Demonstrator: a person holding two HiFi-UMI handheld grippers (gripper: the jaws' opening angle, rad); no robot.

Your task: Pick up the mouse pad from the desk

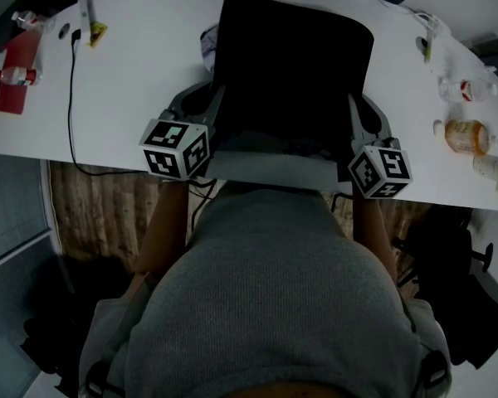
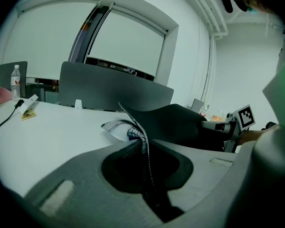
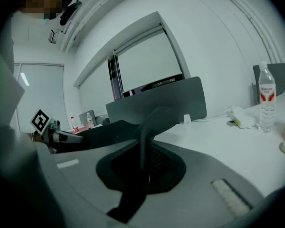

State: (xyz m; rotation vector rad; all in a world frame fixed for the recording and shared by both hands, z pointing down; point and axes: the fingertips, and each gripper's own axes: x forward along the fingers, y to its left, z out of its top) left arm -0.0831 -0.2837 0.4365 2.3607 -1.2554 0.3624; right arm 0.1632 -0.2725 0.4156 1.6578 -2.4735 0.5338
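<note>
A black mouse pad (image 1: pixel 290 60) hangs lifted over the white desk (image 1: pixel 133 89), held by its two near corners and sagging between them. My left gripper (image 1: pixel 212 110) is shut on the pad's left edge; in the left gripper view that thin edge (image 2: pixel 145 146) stands pinched between the jaws. My right gripper (image 1: pixel 355 114) is shut on the right edge, which rises from its jaws as a curled black sheet (image 3: pixel 147 132) in the right gripper view. Each gripper's marker cube shows in the other's view.
A black cable (image 1: pixel 70 98) crosses the desk's left part beside a red pack (image 1: pixel 17 73) and a bottle. Pill bottles (image 1: pixel 465 135) stand at the right. A crumpled wrapper (image 2: pixel 118 127) lies under the pad's left side. A grey divider (image 2: pixel 109 91) backs the desk.
</note>
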